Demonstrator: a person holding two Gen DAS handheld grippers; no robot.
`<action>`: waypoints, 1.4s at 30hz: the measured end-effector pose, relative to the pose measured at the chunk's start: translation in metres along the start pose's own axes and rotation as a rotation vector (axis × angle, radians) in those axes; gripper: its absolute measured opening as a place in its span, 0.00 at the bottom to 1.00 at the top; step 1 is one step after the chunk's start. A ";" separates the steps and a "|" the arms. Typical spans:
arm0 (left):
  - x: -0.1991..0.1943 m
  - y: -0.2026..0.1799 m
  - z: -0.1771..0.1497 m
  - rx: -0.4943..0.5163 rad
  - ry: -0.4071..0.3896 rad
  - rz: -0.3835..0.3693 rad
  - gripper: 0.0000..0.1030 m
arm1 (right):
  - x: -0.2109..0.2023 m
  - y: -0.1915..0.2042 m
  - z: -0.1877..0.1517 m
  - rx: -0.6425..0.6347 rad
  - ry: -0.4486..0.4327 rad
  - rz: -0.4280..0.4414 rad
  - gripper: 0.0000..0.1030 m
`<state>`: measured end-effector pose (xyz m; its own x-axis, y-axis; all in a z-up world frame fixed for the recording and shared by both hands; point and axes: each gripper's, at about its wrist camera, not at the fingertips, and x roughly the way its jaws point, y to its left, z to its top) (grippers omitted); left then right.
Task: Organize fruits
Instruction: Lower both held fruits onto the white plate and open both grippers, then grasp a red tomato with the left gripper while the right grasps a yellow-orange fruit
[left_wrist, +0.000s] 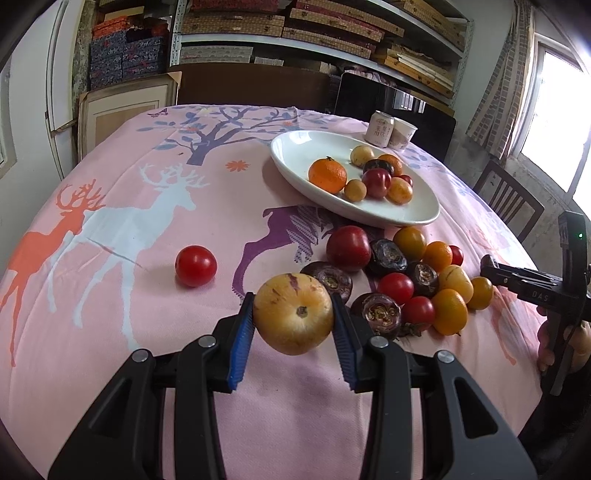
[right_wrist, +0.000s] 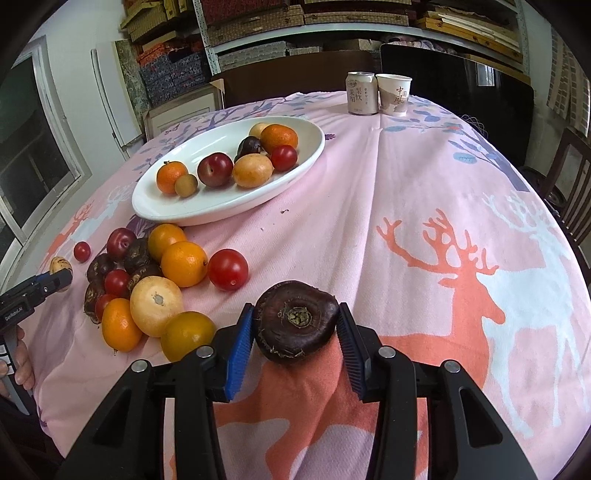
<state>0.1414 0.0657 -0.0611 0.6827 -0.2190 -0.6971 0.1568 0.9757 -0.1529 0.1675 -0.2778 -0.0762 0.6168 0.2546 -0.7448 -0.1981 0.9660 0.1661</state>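
Note:
My left gripper (left_wrist: 293, 314) is shut on a yellow striped melon-like fruit (left_wrist: 293, 314) and holds it above the pink cloth. My right gripper (right_wrist: 296, 320) is shut on a dark brown water chestnut (right_wrist: 296, 320). A white oval plate (left_wrist: 295, 147) holds several fruits, among them a tangerine (left_wrist: 327, 174) and a red plum (left_wrist: 376, 182); the plate also shows in the right wrist view (right_wrist: 207, 210). A pile of loose fruits (left_wrist: 417, 280) lies in front of the plate, also seen from the right (right_wrist: 155, 288). One red tomato (left_wrist: 195, 266) lies alone to the left.
A drink can (right_wrist: 362, 92) and a paper cup (right_wrist: 395, 94) stand at the table's far edge. A wooden chair (left_wrist: 509, 199) stands at the right. Shelves with boxes (left_wrist: 314, 29) fill the wall behind. The deer-print cloth (right_wrist: 443, 184) covers the table.

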 end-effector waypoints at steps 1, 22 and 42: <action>0.000 -0.001 0.001 0.005 0.004 -0.004 0.38 | -0.002 -0.001 0.001 0.006 -0.006 0.007 0.43; 0.117 -0.032 0.175 -0.006 0.069 -0.044 0.38 | 0.060 0.048 0.175 -0.035 -0.139 0.084 0.44; 0.032 0.002 0.106 -0.021 -0.003 -0.034 0.75 | 0.014 0.028 0.080 -0.054 -0.191 0.011 0.70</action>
<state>0.2397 0.0600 -0.0096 0.6797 -0.2519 -0.6889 0.1653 0.9676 -0.1908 0.2314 -0.2435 -0.0301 0.7464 0.2744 -0.6063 -0.2434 0.9605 0.1350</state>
